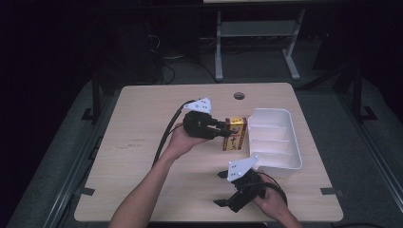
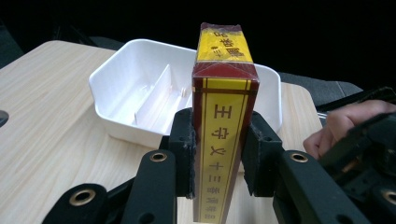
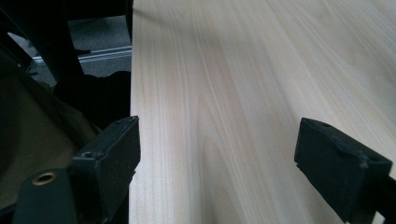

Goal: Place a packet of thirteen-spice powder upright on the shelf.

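Observation:
A red and yellow box (image 1: 234, 134) with printed characters sits just left of the white divided tray (image 1: 285, 164). My left gripper (image 1: 226, 129) is shut on it, its pads (image 2: 183, 154) pressing both long sides of the box (image 2: 223, 135), and the tray (image 2: 112, 77) lies right behind. My right gripper (image 1: 222, 189) hovers low near the table's front edge, jaws wide open with bare wood between the pads (image 3: 114, 144).
The wooden table (image 1: 138, 137) has a round cable hole (image 1: 239, 96) at the back. A hand (image 2: 336, 123) holding the other gripper appears at the right of the left gripper view. Dark floor and a metal stand (image 1: 256, 38) lie beyond the table.

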Available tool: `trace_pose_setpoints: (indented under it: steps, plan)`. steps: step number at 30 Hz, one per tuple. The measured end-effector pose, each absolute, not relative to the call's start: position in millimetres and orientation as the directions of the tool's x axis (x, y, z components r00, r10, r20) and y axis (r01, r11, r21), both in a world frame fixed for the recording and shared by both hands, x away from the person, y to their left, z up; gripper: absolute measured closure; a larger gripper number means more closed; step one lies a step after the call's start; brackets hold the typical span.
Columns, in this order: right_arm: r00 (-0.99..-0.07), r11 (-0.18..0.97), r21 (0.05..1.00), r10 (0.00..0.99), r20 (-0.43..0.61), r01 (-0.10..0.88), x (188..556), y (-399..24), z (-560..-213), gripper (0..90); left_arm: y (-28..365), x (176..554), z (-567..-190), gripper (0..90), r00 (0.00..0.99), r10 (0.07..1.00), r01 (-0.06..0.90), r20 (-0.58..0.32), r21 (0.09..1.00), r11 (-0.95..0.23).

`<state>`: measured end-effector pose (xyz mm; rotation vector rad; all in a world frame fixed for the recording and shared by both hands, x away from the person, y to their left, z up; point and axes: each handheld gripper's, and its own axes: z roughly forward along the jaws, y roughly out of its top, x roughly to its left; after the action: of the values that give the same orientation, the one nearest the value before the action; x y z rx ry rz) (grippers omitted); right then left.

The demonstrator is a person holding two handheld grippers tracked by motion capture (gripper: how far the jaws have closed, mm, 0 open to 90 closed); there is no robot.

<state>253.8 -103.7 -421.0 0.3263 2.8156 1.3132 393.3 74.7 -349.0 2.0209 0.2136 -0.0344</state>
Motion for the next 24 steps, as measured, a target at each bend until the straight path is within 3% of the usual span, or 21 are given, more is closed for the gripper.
trace_pose_setpoints:
  steps: [24]
  plan:
    - [-0.981, 0.639, 0.75, 0.179, 0.07, 0.17, 253.1, -103.4, -423.9, 13.5, 22.6, 412.4, -342.4, 68.1, 0.991, 0.062, 0.134, -0.118, 0.899, -0.417]
